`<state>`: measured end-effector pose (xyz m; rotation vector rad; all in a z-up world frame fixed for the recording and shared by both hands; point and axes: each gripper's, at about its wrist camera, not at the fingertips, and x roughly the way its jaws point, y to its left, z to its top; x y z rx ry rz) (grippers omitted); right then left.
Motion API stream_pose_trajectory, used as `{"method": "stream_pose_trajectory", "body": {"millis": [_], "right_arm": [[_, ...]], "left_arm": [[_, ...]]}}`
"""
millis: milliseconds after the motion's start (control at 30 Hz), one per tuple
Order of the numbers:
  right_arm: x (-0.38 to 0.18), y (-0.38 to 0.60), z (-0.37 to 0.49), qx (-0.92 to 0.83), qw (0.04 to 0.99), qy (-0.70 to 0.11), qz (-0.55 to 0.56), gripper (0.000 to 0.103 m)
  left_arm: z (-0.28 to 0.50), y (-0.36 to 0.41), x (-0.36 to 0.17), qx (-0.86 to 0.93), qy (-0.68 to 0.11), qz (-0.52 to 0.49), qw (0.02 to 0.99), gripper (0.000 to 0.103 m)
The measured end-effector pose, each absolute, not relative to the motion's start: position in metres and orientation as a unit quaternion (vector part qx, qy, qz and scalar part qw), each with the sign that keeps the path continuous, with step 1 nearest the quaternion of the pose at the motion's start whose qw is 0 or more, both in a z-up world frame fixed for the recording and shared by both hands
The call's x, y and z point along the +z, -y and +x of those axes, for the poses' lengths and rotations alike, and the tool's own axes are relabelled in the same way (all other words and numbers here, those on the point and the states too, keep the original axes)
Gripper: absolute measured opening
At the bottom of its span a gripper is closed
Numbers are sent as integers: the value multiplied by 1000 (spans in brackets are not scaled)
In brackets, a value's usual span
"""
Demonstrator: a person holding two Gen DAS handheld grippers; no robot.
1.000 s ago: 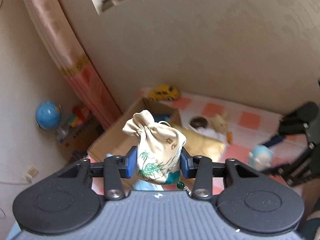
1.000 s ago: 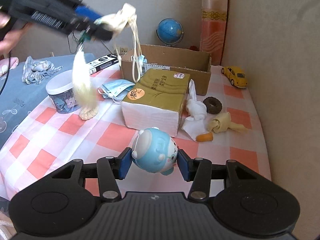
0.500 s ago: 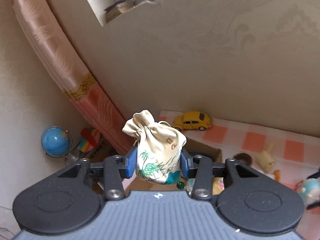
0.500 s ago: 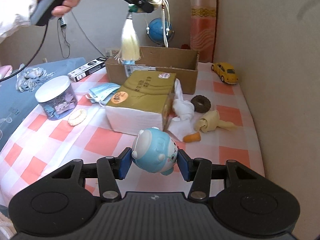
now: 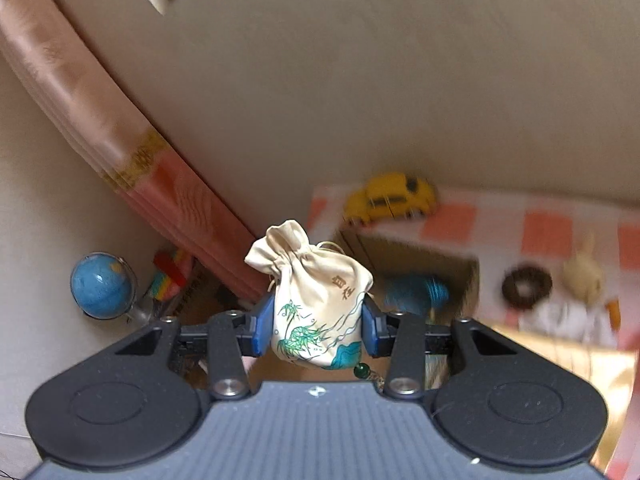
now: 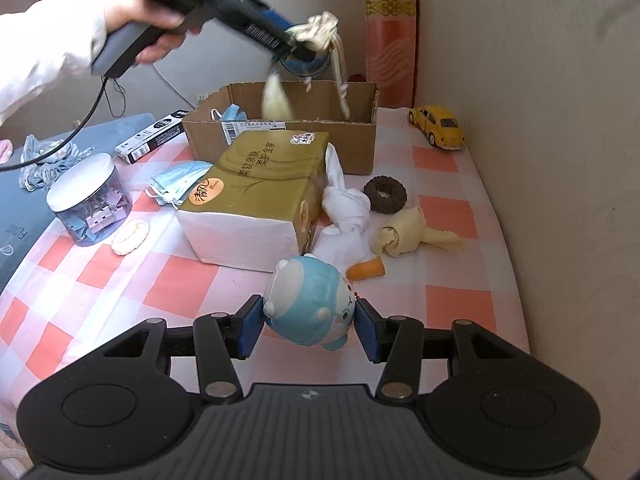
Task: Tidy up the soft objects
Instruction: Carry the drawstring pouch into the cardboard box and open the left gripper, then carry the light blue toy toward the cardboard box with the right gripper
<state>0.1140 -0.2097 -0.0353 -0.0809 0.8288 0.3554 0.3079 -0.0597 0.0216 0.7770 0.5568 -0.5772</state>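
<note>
Pouch (image 5: 320,312), cream cloth with green bamboo print, sits clamped between the blue pads of my left gripper (image 5: 318,330). Its long axis runs up and away from me, the gathered neck pointing up and to the left, the rounded bottom down by a green bead (image 5: 363,369). Seen from my right wrist, the pouch (image 6: 316,34) hangs in the air above the open cardboard box (image 6: 362,142), with its pale tassel (image 6: 275,100) and cords dangling down toward the box mouth.

My right gripper (image 6: 308,326) is clenched on a blue-and-white plush toy (image 6: 310,304), held just above the checked tablecloth (image 6: 452,304). The plush lies tilted, its white face turned up and to the left, its long axis slanting from upper left to lower right. Beyond it stand a gold tissue pack (image 6: 256,188), a white cloth rabbit (image 6: 344,204) and a yellow toy car (image 6: 438,126).
</note>
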Motion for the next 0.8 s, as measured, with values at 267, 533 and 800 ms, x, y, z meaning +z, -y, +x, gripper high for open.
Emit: {"method": "stream_pose_trajectory", "body": {"millis": [267, 533, 800], "right_arm": [[-37, 207, 116, 175, 899, -399, -38, 54], [-37, 213, 117, 161, 901, -402, -35, 54], [-31, 215, 116, 157, 905, -395, -32, 54]], "left_arm": [[312, 52, 11, -276, -286, 371, 839, 43], [321, 73, 6, -282, -275, 354, 848, 76], [295, 51, 27, -243, -310, 294, 871, 89]]}}
